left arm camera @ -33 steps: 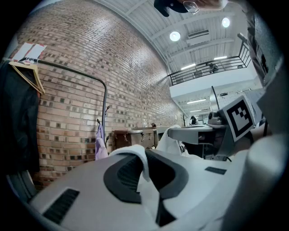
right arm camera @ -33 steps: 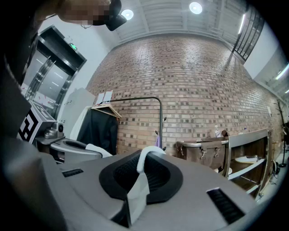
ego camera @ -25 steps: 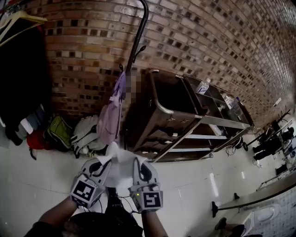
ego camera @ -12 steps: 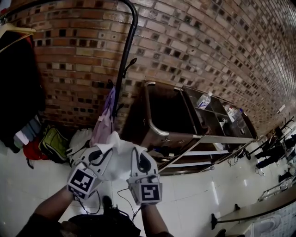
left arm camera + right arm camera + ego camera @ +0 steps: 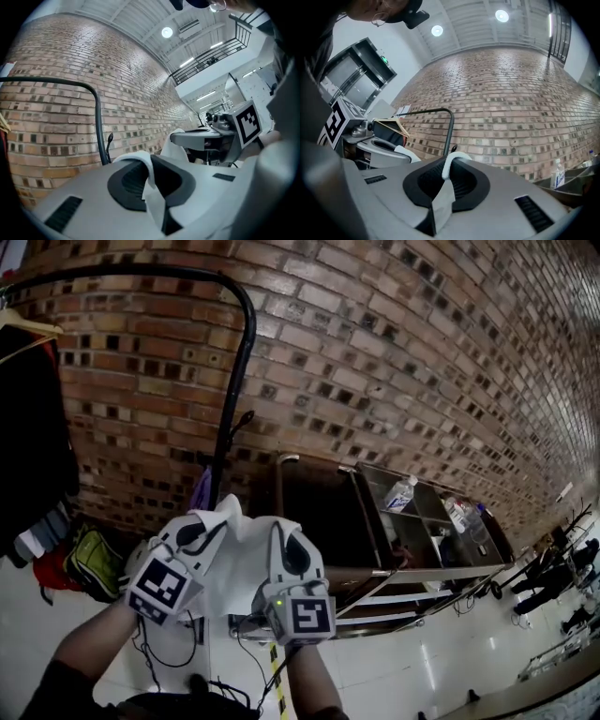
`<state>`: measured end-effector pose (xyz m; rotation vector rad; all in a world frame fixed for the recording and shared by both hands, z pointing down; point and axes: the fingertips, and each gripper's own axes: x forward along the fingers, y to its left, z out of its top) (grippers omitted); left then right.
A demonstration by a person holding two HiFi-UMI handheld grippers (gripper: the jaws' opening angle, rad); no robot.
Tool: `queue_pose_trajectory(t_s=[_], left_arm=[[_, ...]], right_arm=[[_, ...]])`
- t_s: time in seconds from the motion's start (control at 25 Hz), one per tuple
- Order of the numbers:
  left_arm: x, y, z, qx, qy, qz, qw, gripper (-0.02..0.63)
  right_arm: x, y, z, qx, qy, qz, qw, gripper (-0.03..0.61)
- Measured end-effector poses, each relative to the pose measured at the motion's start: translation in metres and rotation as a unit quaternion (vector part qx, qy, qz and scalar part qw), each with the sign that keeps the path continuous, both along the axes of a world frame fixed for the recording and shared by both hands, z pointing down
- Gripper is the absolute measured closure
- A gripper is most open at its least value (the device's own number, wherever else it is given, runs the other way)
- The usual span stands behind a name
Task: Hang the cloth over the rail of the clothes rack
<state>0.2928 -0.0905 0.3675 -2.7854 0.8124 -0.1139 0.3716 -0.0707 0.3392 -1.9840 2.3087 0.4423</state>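
Observation:
A white cloth (image 5: 240,563) is stretched between my two grippers, low in the head view. My left gripper (image 5: 208,527) is shut on its left edge, and a fold of cloth (image 5: 149,182) sits pinched in the jaws. My right gripper (image 5: 285,547) is shut on the right edge, where a strip of cloth (image 5: 446,183) runs up through the jaws. The clothes rack's black rail (image 5: 141,274) arcs across the top left, then bends down as a post (image 5: 228,418) just behind the cloth. The rail (image 5: 96,101) stands above and beyond both grippers, apart from the cloth.
Dark clothes (image 5: 28,427) hang at the rail's left end on a wooden hanger (image 5: 391,124). Bags (image 5: 84,563) lie on the floor beneath them. A metal cart (image 5: 375,549) carrying water bottles (image 5: 398,493) stands to the right against the brick wall (image 5: 394,362). Cables (image 5: 155,652) trail over the floor.
Both grippers have risen with the cloth toward the rack. The head view has tipped upward, so the rail's top bend now shows. Both grips are unchanged.

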Motion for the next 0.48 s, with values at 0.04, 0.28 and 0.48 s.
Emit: queue_pose_trajectory(t_s=[0.04, 0.28, 0.48], left_arm=[[0.005, -0.008, -0.008, 0.006, 0.001, -0.002, 1.0000, 0.591], [0.035, -0.041, -0.051, 0.034, 0.001, -0.006, 0.9994, 0.591], [0.059, -0.084, -0.093, 0.051, 0.011, -0.007, 0.9986, 0.591]], right_arm=[[0.008, -0.007, -0.008, 0.012, -0.002, -0.001, 1.000, 0.560], [0.031, -0.040, -0.053, 0.042, -0.015, -0.009, 0.999, 0.560], [0.047, -0.077, -0.093, 0.073, -0.004, -0.008, 0.997, 0.560]])
